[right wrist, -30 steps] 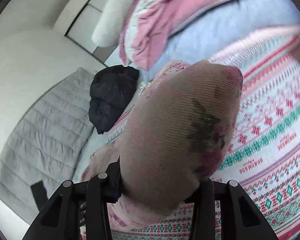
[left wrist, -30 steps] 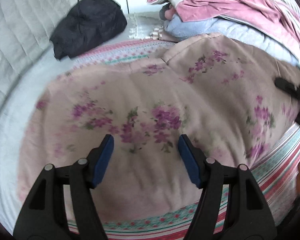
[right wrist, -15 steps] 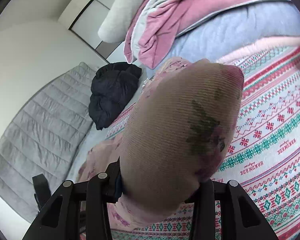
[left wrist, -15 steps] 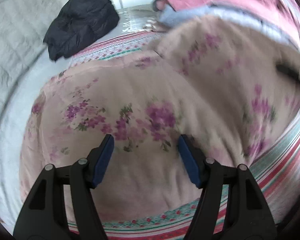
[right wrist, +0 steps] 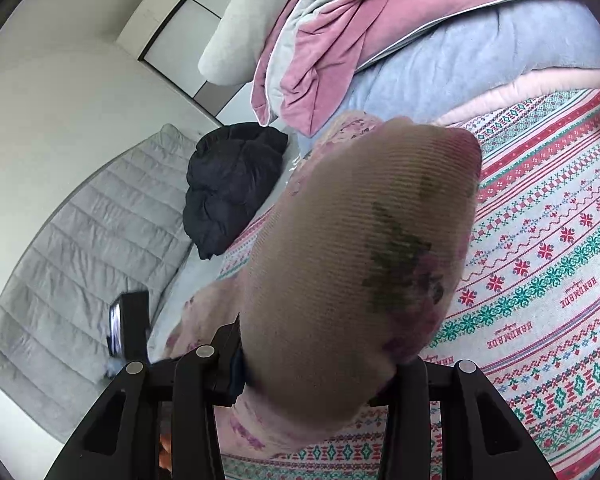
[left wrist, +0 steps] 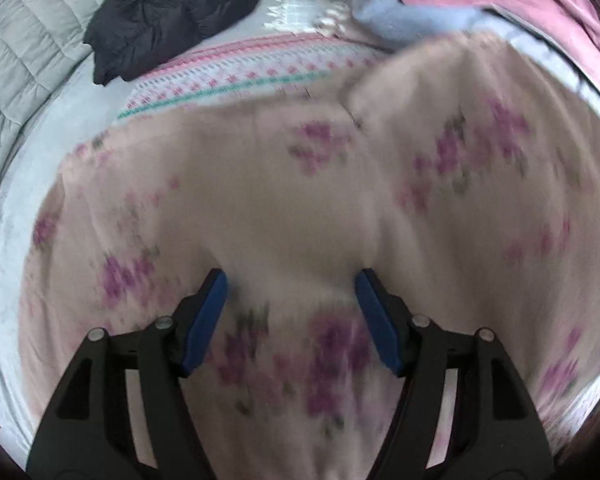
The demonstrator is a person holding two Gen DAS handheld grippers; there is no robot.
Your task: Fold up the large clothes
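Observation:
A large pale pink garment with purple flowers (left wrist: pixel 300 184) lies spread on the patterned bedspread (left wrist: pixel 236 76). My left gripper (left wrist: pixel 290 292) is open, its blue-padded fingers just above the garment, holding nothing. My right gripper (right wrist: pixel 320 364) is shut on a ribbed fold of the same garment (right wrist: pixel 352 264), which bulges over the fingers and hides their tips. The rest of the garment trails down to the left beneath it. The left gripper also shows in the right wrist view (right wrist: pixel 126 328), small and low at the left.
A black jacket (left wrist: pixel 168 12) lies bunched at the far side by the grey quilted headboard (right wrist: pixel 72 248). A pile of pink and light blue bedding (right wrist: pixel 400 36) sits at the far right. The striped bedspread (right wrist: pixel 548 264) extends to the right.
My left gripper has moved forward over the garment, staying open. My right gripper keeps its hold on the fold and has shifted little.

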